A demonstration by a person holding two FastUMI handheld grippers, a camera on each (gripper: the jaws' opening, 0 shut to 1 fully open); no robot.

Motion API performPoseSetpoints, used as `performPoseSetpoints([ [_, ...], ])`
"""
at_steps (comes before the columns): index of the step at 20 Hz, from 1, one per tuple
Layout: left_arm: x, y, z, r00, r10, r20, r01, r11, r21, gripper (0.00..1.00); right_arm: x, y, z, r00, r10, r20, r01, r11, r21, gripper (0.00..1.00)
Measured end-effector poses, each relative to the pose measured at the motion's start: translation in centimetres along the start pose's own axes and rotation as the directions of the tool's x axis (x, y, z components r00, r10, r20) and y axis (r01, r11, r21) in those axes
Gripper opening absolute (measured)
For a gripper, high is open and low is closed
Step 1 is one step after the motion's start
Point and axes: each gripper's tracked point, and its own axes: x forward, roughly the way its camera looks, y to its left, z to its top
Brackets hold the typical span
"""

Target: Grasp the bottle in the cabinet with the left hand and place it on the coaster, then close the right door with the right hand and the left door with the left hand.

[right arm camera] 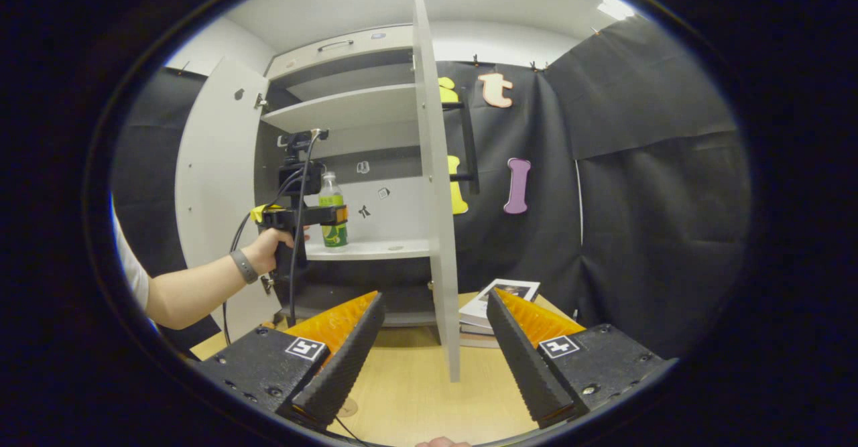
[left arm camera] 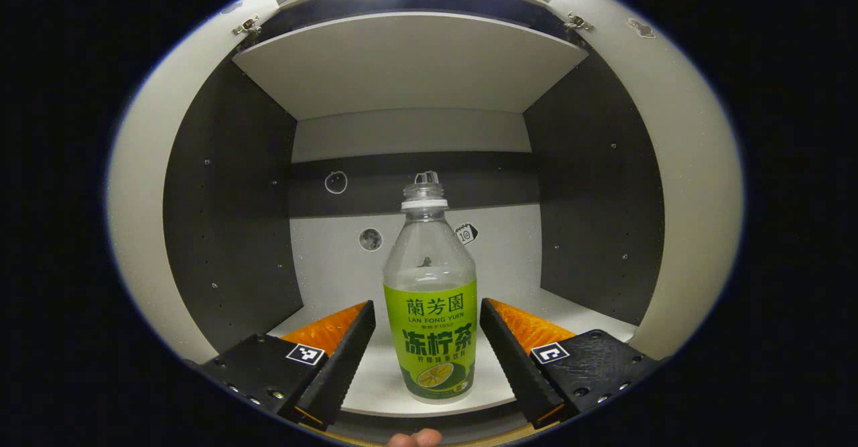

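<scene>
Two fingers of my left gripper (left arm camera: 427,350) stand wide apart, one on each side of the clear plastic bottle with the green and yellow label (left arm camera: 430,299), and neither touches it: there is a gap between each inner face and the label. Going from left to right in the left gripper view, I see my left finger, then the bottle dead centre, then my right finger. The bottle stands upright on the white lower shelf (left arm camera: 375,380) of the open grey and white cabinet (left arm camera: 228,206), near the shelf's front edge, its long axis vertical and its white-collared neck pointing up at the shelf above. So the bottle lies straight ahead of me and already between my fingers; I judge that closing on the labelled belly is all that remains before lifting it out.

From the right gripper view, the left white door (right arm camera: 214,185) hangs open on the far left, then comes the hand holding my left gripper (right arm camera: 335,215) at the bottle (right arm camera: 332,218), then the right white door (right arm camera: 436,185) seen edge-on, swung out toward me. My right gripper (right arm camera: 434,340) is also spread wide and holds nothing, hovering over the pale wooden bench (right arm camera: 415,407), well apart from the bottle. The left one is clearly nearer. A stack of books (right arm camera: 496,303) lies on the bench just beyond the right door. I cannot pick out the coaster with any certainty.
</scene>
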Motion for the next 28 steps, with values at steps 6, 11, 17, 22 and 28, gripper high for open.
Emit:
performPoseSetpoints([
  [6,2.4,-1.2,-0.5,0.998,-0.057,-0.012,0.057,0.998,0.018,0.95,1.0,-0.2,-0.1,1.000,-0.019,-0.008,0.019,1.000,-0.011,0.98],
  [11,2.6,-2.2,-0.5,0.995,-0.096,0.008,0.096,0.995,-0.010,0.73,1.3,-0.5,-0.2,1.000,-0.028,-0.008,0.028,1.000,-0.004,0.98],
  [17,0.3,-2.0,0.9,0.995,-0.092,0.035,0.091,0.995,0.033,0.67,1.5,-0.2,-0.2,1.000,-0.001,-0.013,0.002,1.000,0.006,0.98],
  [22,-3.8,-2.3,2.7,0.991,-0.123,0.047,0.125,0.992,-0.028,0.67,0.9,0.3,0.4,0.999,0.039,0.003,-0.039,0.999,0.000,0.98],
  [28,-11.1,-2.9,2.7,0.988,-0.146,0.056,0.150,0.987,-0.060,0.66,-0.5,1.0,1.3,0.996,0.081,0.037,-0.081,0.997,-0.010,0.98],
])
